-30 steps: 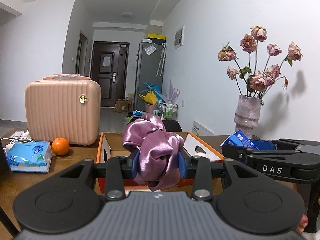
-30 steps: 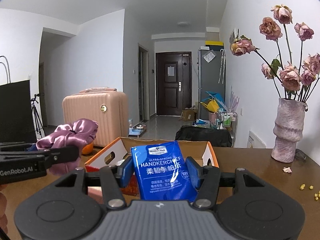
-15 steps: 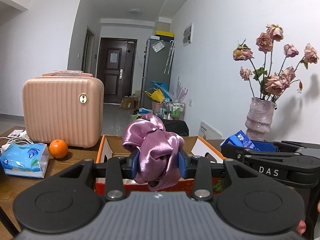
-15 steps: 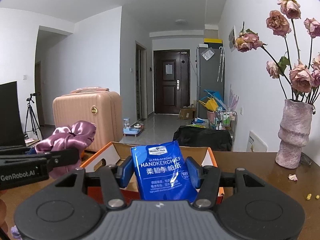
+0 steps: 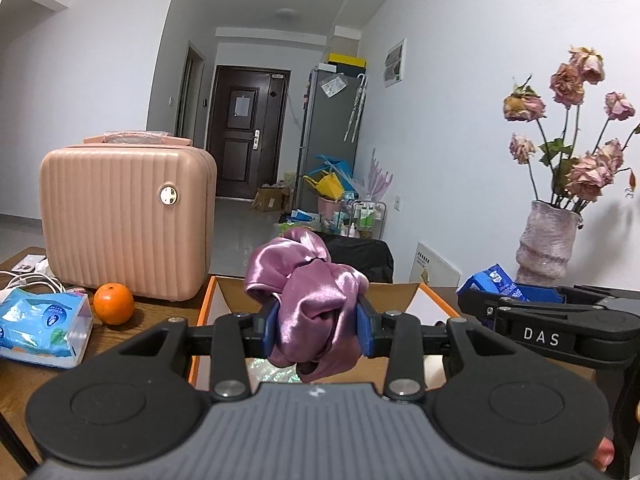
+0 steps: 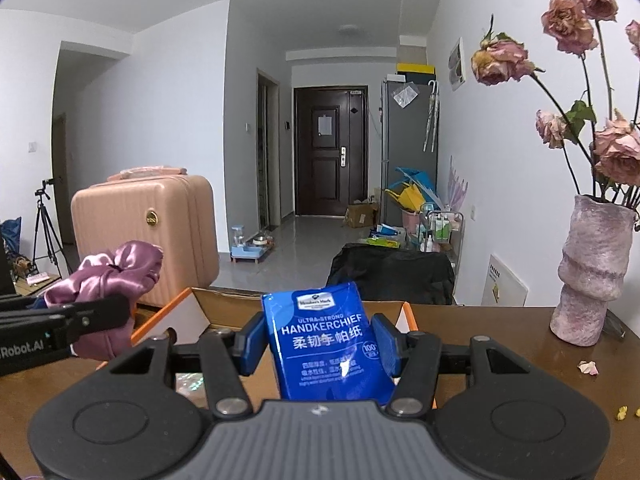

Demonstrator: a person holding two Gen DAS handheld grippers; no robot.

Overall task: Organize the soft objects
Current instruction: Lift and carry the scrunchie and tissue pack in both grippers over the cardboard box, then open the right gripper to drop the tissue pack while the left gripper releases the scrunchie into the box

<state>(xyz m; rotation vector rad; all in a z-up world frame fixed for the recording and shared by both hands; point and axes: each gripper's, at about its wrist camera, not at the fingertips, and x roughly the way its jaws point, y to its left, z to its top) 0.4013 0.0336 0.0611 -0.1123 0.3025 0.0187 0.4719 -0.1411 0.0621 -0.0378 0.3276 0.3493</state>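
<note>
My left gripper [image 5: 318, 322] is shut on a purple satin scrunchie [image 5: 308, 296], holding it over the near edge of an open orange-rimmed cardboard box [image 5: 400, 294]. In the right wrist view my right gripper [image 6: 320, 344] is shut on a blue handkerchief tissue pack [image 6: 330, 344], also above that box [image 6: 192, 316]. The two grippers are side by side: the right gripper with its blue pack [image 5: 496, 280] shows at the right of the left wrist view, and the scrunchie [image 6: 108, 276] at the left of the right wrist view.
On the wooden table [image 6: 500, 336] stand a pink suitcase [image 5: 120, 220], an orange [image 5: 113, 303] and a pale blue tissue packet [image 5: 40, 322] at the left, and a vase of dried roses [image 6: 592, 272] at the right. Fallen petals and crumbs [image 6: 588, 368] lie near the vase.
Both grippers have moved forward over the table toward the box, each keeping its load. The box now lies directly beneath them and the suitcase and vase look closer.
</note>
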